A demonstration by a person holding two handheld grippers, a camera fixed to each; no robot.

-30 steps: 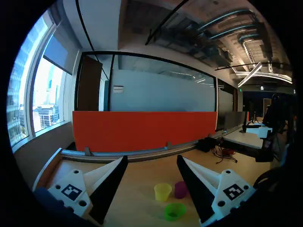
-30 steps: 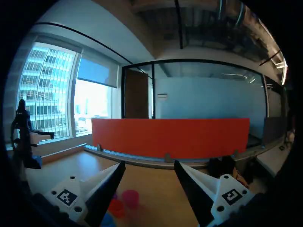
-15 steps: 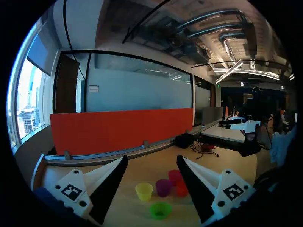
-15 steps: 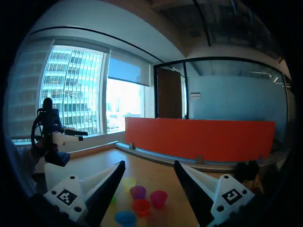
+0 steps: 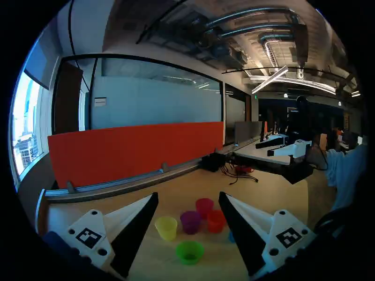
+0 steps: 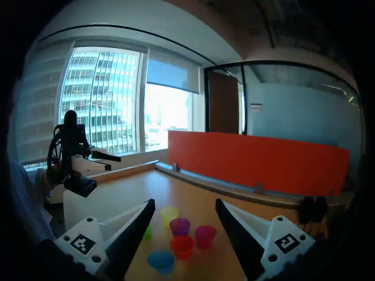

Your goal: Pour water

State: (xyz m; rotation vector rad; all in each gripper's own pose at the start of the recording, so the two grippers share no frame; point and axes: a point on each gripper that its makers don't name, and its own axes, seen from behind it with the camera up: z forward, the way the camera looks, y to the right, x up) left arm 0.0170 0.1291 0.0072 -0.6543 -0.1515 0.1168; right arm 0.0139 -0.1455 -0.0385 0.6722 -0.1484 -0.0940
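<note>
Several small coloured cups stand close together on the wooden desk (image 5: 272,189). In the left gripper view they are yellow (image 5: 166,227), purple (image 5: 190,221), pink (image 5: 204,206), red (image 5: 216,220) and green (image 5: 190,252). My left gripper (image 5: 187,194) hangs open above and before them, holding nothing. In the right gripper view the yellow (image 6: 169,215), purple (image 6: 180,226), pink (image 6: 205,235), red (image 6: 182,246) and blue (image 6: 161,261) cups lie between the open fingers of my right gripper (image 6: 184,201), which is empty. Its left finger half hides the green cup (image 6: 147,232).
An orange partition (image 5: 136,145) runs along the desk's far edge, with black cables (image 5: 234,171) near it. The right gripper (image 5: 293,161) and a sleeve (image 5: 344,173) appear in the left gripper view. The left gripper (image 6: 77,161) appears in the right gripper view, before tall windows (image 6: 101,107).
The left gripper view has swung right and the right gripper view left. More cups have come into both views and sit higher between the fingers. Both grippers stay open.
</note>
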